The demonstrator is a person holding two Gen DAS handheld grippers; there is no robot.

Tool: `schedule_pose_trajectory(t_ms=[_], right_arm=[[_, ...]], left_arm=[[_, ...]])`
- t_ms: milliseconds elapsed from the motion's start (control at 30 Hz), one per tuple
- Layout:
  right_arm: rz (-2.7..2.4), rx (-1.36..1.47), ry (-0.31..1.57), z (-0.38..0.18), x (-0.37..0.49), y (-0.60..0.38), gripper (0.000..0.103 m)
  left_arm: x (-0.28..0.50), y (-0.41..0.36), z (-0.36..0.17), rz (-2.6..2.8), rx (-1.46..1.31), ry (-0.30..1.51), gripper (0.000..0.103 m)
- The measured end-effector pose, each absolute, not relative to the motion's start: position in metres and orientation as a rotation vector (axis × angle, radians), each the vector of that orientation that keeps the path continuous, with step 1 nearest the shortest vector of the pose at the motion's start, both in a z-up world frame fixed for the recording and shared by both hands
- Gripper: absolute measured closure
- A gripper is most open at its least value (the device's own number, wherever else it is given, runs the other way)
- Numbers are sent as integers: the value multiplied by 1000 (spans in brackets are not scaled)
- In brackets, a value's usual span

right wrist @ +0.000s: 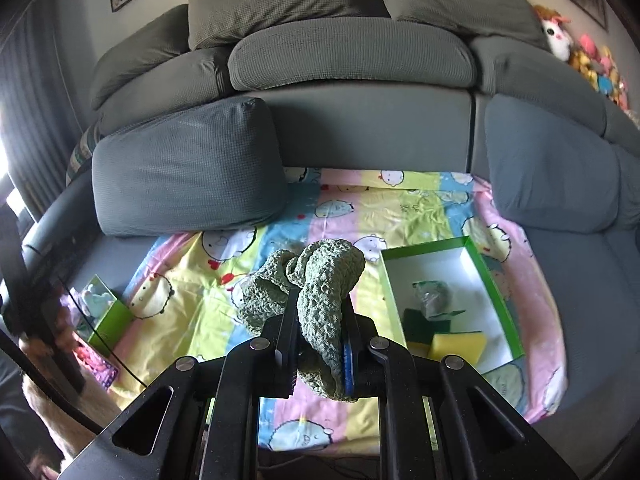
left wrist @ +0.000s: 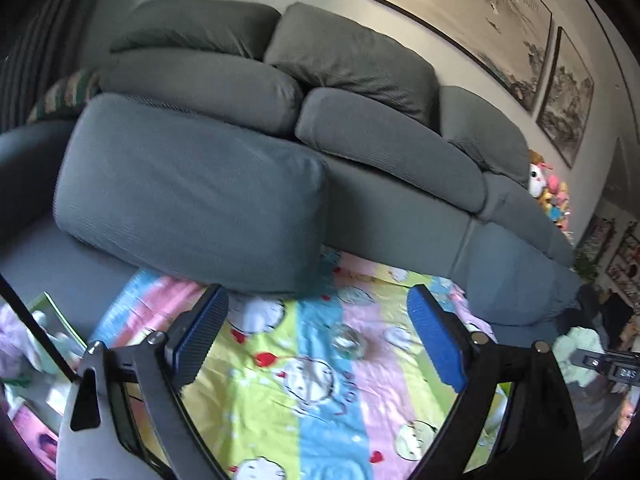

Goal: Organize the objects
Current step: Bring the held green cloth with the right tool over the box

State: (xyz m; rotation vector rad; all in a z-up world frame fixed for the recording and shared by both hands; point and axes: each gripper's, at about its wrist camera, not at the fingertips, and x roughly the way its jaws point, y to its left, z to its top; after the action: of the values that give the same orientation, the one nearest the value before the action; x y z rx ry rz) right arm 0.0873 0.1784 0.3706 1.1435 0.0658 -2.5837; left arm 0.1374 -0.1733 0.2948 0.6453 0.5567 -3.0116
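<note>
Right wrist view: right gripper (right wrist: 320, 344) clamped tight on a green knitted cloth (right wrist: 320, 280); the bunched fabric spills above and below the jaws, apparently lifted for sorting.
Destination, judged: green-rimmed box (right wrist: 498, 284) at 3 o'clock of the cloth, holding yellow sponges (right wrist: 456, 345) and a wrapped item; likely where the cloth belongs.
Left wrist view: left gripper (left wrist: 316, 340) spread wide, nothing between its blue pads (left wrist: 438, 340); free to fetch.
Remaining item: small clear glass object (left wrist: 349, 340) on the sheet at 12 o'clock of the jaws.
Surface: striped cartoon sheet (right wrist: 192, 292) over a grey sofa (right wrist: 360, 120).
Second box: at 9 o'clock (right wrist: 108, 316), holding a soft toy.
Room: loose grey cushion (left wrist: 188, 204), framed paintings (left wrist: 460, 12), plush toys (right wrist: 592, 60).
</note>
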Motion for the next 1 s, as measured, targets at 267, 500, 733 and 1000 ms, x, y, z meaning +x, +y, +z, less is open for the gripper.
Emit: schedule_pose_trajectory(t_ms=[267,500,733,1000], right_arm=[[-2626,1141,48,390,95,190,86],[-2625,1148,54,391,103,194,86],[-2609,1109,48,392,114,200,86],[-2604,1072,-18,391,116,215,86]], left_arm=[[147,-205,327,-2948,555,400,13],[154,-196,322,-2987,558,391,13],[145,-158,316,-3035,633,328,13],[141,-123,305,-3065,698,222,13]])
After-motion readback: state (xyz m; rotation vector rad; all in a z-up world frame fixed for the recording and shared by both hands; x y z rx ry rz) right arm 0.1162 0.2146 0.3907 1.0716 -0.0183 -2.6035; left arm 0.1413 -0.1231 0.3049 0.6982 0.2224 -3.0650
